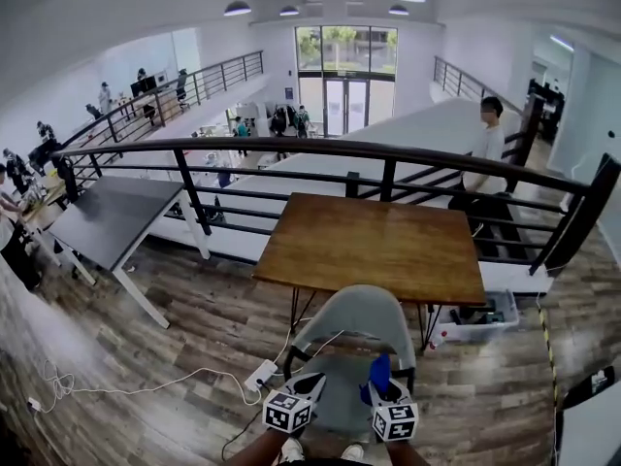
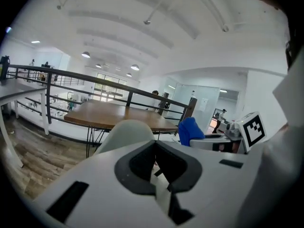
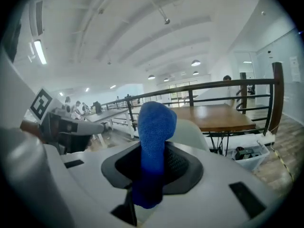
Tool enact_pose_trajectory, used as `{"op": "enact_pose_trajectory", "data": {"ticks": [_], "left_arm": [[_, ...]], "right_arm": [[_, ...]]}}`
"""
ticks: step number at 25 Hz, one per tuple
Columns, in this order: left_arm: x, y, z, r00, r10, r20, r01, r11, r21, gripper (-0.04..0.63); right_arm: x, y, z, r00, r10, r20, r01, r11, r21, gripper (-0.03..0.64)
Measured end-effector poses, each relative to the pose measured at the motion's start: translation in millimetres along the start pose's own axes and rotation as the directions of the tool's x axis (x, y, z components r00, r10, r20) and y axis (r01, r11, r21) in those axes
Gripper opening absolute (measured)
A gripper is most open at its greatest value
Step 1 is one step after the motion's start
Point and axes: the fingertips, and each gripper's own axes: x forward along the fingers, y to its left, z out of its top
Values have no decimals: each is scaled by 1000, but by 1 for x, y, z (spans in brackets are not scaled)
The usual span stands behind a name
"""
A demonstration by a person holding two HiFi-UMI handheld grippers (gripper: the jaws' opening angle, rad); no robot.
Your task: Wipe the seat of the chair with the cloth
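Head view, wooden table (image 1: 374, 246) behind chair (image 1: 359, 323), railing (image 1: 291, 149)

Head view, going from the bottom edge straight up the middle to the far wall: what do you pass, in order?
Light grey plastic chair → brown wooden table → black metal railing → tall glass doors.

The cloth (image 3: 153, 141) in my jaws looks nubbly, woven; the chair (image 1: 359, 323) smooth matt plastic; the table (image 1: 378, 246) satin wood.
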Motion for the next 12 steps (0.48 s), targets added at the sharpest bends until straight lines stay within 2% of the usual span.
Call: {"op": "enact_pose_trajectory", "data": {"ticks": [6, 12], "left_arm": [[-7, -4, 48, 993, -17, 116, 16, 1000, 11, 6], [-20, -4, 68, 987, -8, 160, 2, 999, 35, 6]], "right_arm": [[-7, 10, 65, 991, -20, 129, 27, 998, -48, 109], [-10, 31, 92, 982, -21, 190, 45, 991, -124, 109]]}}
